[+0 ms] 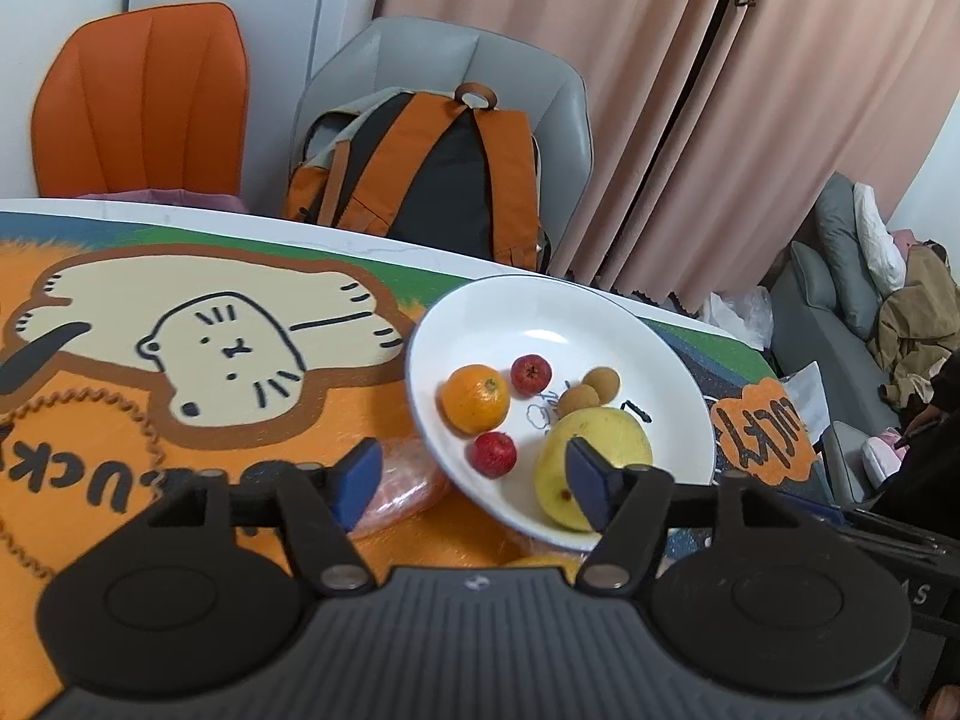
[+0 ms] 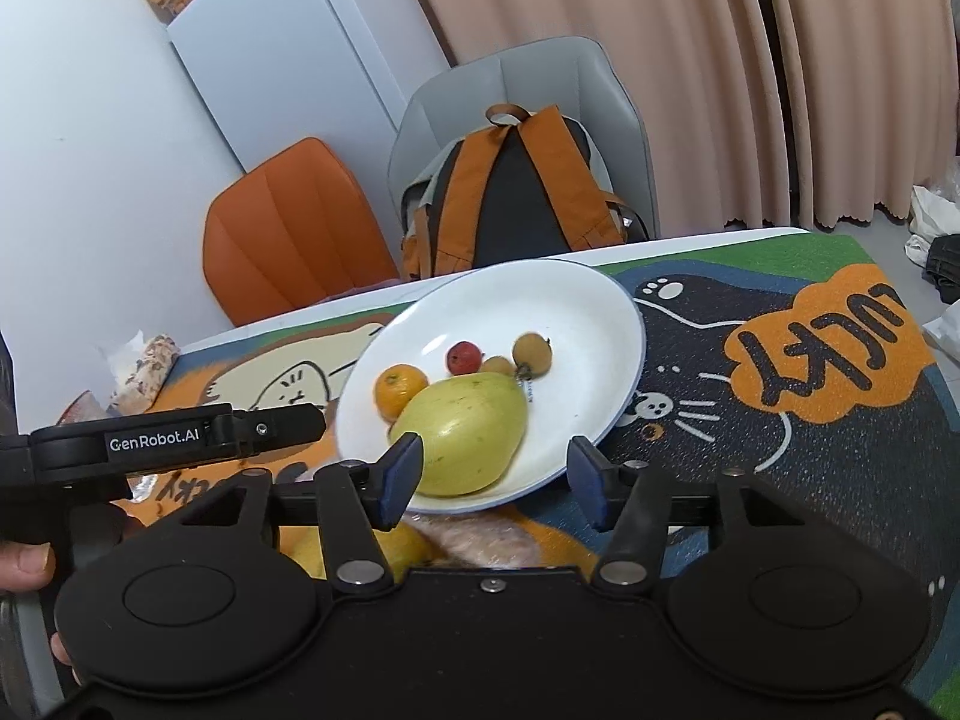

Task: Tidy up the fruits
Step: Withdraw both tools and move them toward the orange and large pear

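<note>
Both grippers are sitting with their jaws apart and nothing between the pads, so nobody's holding fruit right now.

The white plate [image 1: 600,312] sits right of centre in the left wrist view, and it already holds the big yellow-green mango [image 1: 591,450], a small orange [image 1: 475,396], two little red fruits [image 1: 531,373] and a pair of brown longans [image 1: 591,393]. The left gripper [image 1: 474,480] has its blue pads spread, and the mango lies just past its right-hand pad, low in the plate.

In the right wrist view the right gripper [image 2: 492,480] is also spread, with the mango [image 2: 462,432] showing just above the gap, closer to the left pad. Its long axis runs diagonally, fat end at lower left, narrow end toward upper right, where it points at the longans.

What matters next, I reckon: there's more fruit off the plate. Something yellow-orange [image 2: 399,546] peeks out at the bottom centre, right under the right gripper's fingers and beside a plastic-wrapped thing [image 2: 492,540]. Can't tell what fruit it is. It lies below and behind the fingertips of both grippers, so either would need to pull back and dip.
</note>
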{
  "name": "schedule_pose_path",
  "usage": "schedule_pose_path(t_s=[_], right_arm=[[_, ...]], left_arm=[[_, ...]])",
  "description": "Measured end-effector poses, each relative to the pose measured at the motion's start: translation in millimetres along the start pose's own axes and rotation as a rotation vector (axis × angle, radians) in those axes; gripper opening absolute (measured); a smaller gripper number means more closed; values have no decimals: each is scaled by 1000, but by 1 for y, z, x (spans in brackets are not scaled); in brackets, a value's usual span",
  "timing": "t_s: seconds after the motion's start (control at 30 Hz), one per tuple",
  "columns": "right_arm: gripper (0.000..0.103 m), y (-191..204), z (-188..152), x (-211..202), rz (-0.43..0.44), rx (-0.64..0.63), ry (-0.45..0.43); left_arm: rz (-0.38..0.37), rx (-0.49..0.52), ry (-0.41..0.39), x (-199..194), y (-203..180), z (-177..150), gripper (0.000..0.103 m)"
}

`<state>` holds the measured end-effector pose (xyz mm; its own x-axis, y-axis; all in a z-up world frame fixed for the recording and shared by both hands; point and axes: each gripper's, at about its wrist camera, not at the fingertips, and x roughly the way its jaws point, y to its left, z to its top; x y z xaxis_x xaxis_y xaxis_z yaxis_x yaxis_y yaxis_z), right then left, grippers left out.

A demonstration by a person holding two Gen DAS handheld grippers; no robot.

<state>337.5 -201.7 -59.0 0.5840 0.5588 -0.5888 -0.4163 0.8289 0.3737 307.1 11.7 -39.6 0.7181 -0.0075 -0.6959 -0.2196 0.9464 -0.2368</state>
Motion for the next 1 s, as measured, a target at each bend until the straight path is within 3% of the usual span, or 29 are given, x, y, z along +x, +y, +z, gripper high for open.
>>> schedule_pose_path(t_s=[0.23, 0.53, 0.87, 1.0], right_arm=[[60, 11, -12, -12, 7, 4, -10], [77, 26, -27, -29, 20, 4, -31], [103, 41, -47, -39, 32, 25, -50], [103, 44, -54, -39, 27, 44, -46]], left_arm=[[11, -14, -22, -22, 13, -12, 75], [20, -14, -53, -47, 26, -27, 83], [27, -38, -69, -66, 45, -45, 86], [26, -52, -70, -71, 53, -53, 87]])
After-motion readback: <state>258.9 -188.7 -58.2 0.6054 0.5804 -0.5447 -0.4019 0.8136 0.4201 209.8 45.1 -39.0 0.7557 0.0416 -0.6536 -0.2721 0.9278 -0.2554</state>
